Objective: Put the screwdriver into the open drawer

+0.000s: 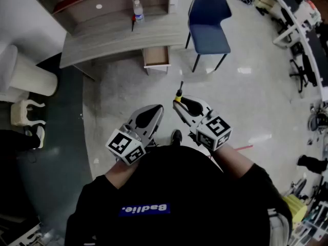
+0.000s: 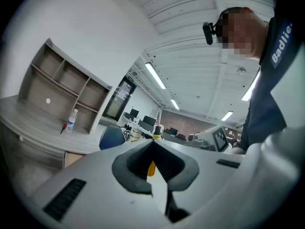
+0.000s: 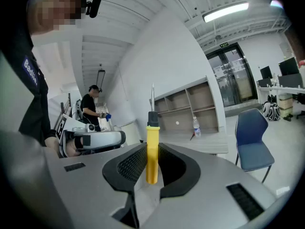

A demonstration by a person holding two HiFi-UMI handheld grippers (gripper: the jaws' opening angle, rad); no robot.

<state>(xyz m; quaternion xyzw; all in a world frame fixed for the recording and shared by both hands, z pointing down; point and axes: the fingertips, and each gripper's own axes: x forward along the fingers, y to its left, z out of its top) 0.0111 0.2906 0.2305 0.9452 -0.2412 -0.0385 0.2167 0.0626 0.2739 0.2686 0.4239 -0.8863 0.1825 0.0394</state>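
Nearest the person, well short of the open drawer (image 1: 156, 56), the right claw (image 1: 182, 103) is clenched on the yellow handle of the screwdriver (image 1: 179, 94), whose shaft points on toward that drawer. The left claw (image 1: 159, 108), beside it and equally far from the drawer, has its tips pressed together on nothing. I judge the pick-up done. What is left is the carry across the bare floor, the lowering into the drawer and the release. The drawer hangs pulled out under the table (image 1: 118, 37). I count one screwdriver, two claws and one open drawer. Beyond the drawer are one blue chair (image 1: 207, 22), one bottle (image 1: 138, 12) and one shelf unit (image 1: 102, 1).
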